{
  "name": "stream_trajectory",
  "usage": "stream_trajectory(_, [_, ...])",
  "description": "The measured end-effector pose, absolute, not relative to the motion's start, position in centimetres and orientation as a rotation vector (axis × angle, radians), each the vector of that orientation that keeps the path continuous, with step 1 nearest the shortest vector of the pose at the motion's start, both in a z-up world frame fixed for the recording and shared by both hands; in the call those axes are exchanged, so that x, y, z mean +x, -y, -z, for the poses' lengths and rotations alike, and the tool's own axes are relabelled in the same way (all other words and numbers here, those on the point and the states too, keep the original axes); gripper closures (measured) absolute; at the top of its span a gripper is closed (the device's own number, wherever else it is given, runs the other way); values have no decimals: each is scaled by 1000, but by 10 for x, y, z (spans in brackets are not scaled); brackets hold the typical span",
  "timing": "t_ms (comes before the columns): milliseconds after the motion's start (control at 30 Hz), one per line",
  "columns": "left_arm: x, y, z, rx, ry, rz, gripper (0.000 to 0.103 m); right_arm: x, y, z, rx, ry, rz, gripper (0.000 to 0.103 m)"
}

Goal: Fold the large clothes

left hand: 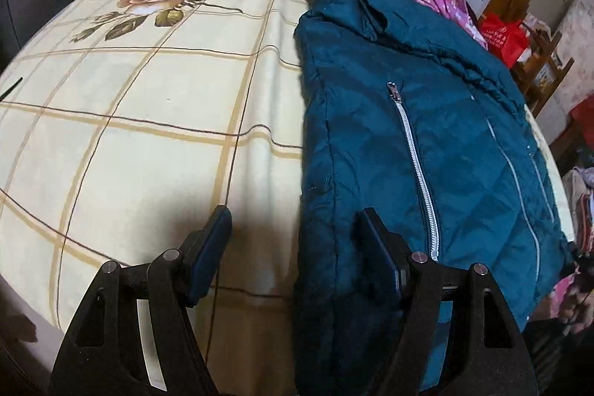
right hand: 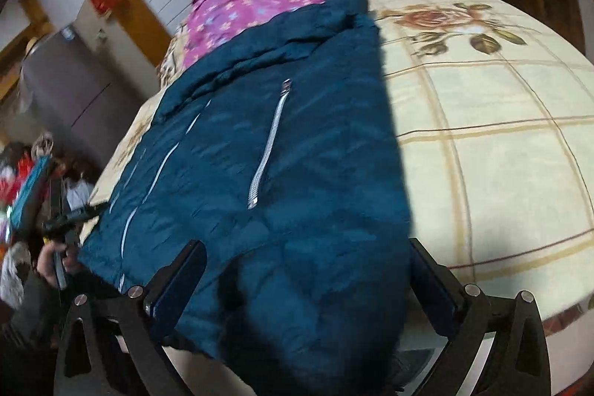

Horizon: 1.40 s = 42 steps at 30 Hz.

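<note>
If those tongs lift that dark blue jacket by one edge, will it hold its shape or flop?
The jacket would probably flop: its wrinkled fabric already drapes over the bed edge. The quilted stitching suggests light padding, so likely bulky but light. The faint sheen hints it may be a bit slippery.

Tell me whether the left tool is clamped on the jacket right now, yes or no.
No: in the left wrist view the left tool stands open, its fingers spread above the blue jacket edge and the checked bedsheet, gripping nothing.

Both wrist cameras are looking forward and down from close above the near bed edge. The left one is sitting left of the teal jacket, the right one over its hem; both are sharing the rose-print sheet.
</note>
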<state>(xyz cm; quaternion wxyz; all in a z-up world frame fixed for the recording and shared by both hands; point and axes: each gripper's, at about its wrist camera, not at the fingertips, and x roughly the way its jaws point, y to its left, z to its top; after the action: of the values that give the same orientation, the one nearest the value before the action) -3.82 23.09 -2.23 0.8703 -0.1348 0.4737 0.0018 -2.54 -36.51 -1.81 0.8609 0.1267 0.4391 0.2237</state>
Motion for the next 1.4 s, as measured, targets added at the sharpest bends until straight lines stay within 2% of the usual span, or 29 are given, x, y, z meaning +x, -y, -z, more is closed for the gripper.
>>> stream_trajectory(233, [-52,-230,22,-356,-979,66,30,-21,366,21,293,-908,-467,0])
stream_trajectory(467, [-78,-206,21,-398,-978,209,16,-24,366,21,307,-911,-515,0])
stream_trajectory(667, [-100,-192,19,-454,-1002,357,16,-28,366,22,290,-903,-531,0])
stream_trajectory(900, [-62,-188,21,-480,-980,357,17,-24,364,23,295,-893,-523,0])
stream_trajectory(1100, [-81,-178,20,-446,-990,426,17,-34,367,23,366,-906,-653,0])
stream_trajectory(1400, [-74,-196,23,-517,-953,315,17,-25,370,22,400,-883,-570,0])
